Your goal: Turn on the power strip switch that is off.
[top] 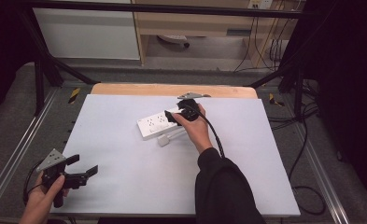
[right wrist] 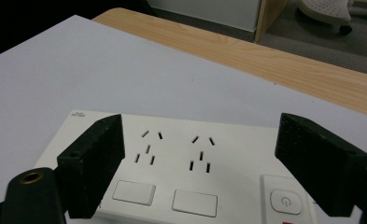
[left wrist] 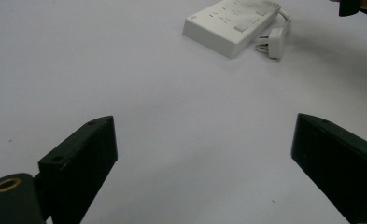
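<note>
A white power strip (top: 153, 124) lies on the white board (top: 125, 186) a little beyond its middle, sockets up, with its white plug (top: 164, 140) and short cord beside its near edge. My right gripper (top: 175, 115) hovers over the strip's right end. In the right gripper view its jaws stand wide apart above the strip's (right wrist: 186, 186) socket face, around the sockets and buttons, gripper (right wrist: 200, 154) open, nothing pinched. My left gripper (top: 84, 164) rests open near the board's front left corner, far from the strip (left wrist: 232, 23) and plug (left wrist: 272, 44). Bare board lies between its jaws (left wrist: 202, 154).
A wooden table edge (top: 172, 89) runs behind the board, also seen in the right gripper view (right wrist: 265, 60). Black frame posts (top: 41, 74) stand at the far corners and metal rails flank the table. Cables (top: 307, 186) trail on the floor at right. A chair base (right wrist: 326, 11) sits beyond.
</note>
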